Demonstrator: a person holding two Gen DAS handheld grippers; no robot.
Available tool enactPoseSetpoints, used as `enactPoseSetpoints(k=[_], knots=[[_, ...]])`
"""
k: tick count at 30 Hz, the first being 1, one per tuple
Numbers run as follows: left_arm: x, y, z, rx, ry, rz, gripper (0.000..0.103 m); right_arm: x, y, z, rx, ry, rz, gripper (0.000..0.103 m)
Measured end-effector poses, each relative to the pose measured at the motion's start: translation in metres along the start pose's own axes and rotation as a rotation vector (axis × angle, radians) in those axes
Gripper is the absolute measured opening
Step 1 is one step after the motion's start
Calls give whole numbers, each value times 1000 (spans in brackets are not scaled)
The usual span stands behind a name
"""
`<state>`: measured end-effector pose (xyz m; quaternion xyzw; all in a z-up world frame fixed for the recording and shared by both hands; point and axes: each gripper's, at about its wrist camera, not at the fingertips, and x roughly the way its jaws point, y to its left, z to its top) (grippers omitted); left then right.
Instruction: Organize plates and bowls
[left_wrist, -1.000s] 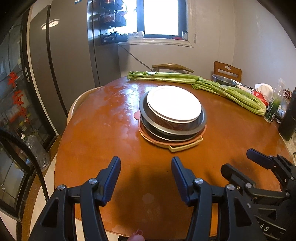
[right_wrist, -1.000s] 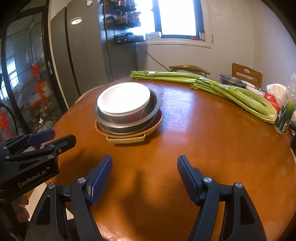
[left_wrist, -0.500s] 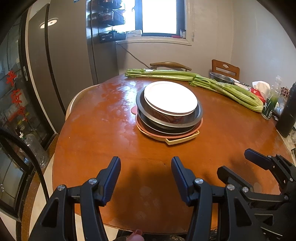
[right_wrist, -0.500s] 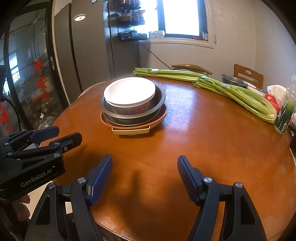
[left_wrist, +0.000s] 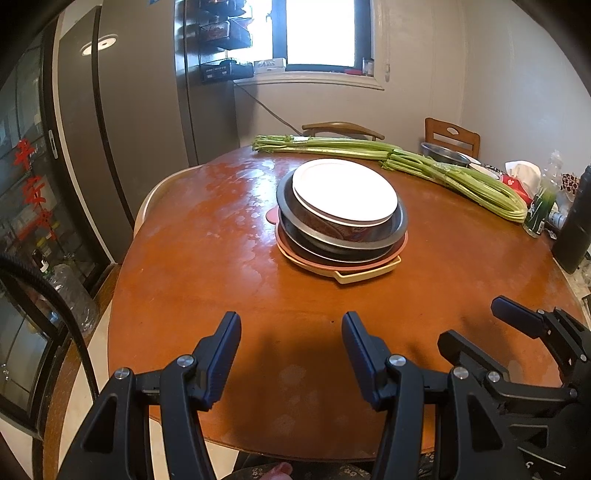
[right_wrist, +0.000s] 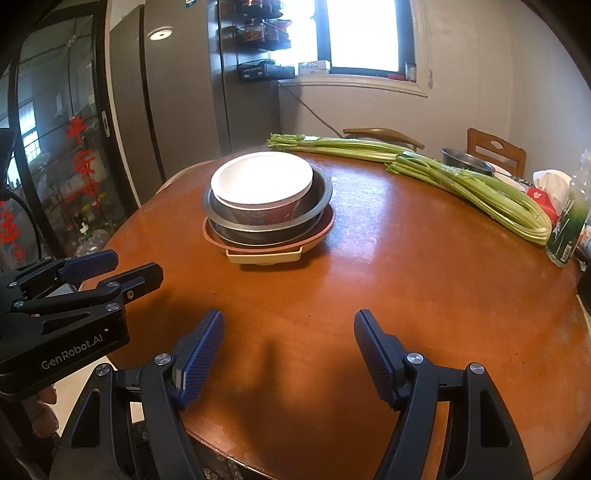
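Both the left gripper (left_wrist: 291, 347) and right gripper (right_wrist: 289, 345) hang spread wide and empty over the near table (left_wrist: 207, 273) edge, the stack of dishes (left_wrist: 341, 218) sitting farther in, seemingly a white plate (left_wrist: 343, 190) topping nested bowls

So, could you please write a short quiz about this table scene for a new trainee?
1. True or false: both the left gripper and the right gripper are open and hold nothing.
2. What lies on top of the stack? A) white plate B) metal bowl C) pink plate
3. Fill in: the long green celery lies ____ the stack, not touching it.

Key: 1 true; 2 A; 3 behind.
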<state>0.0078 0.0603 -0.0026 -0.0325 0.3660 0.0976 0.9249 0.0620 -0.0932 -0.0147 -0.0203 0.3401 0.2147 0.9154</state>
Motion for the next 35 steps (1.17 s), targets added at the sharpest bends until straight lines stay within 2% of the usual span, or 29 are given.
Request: enactPoseSetpoints(k=[30,35], knots=[[6,2,-2,-9,14,7,56,-2,-2,-5,4,6,-7,74],[16,4,0,-4,31,18,56,5,-6,-4,12,16,26,74]])
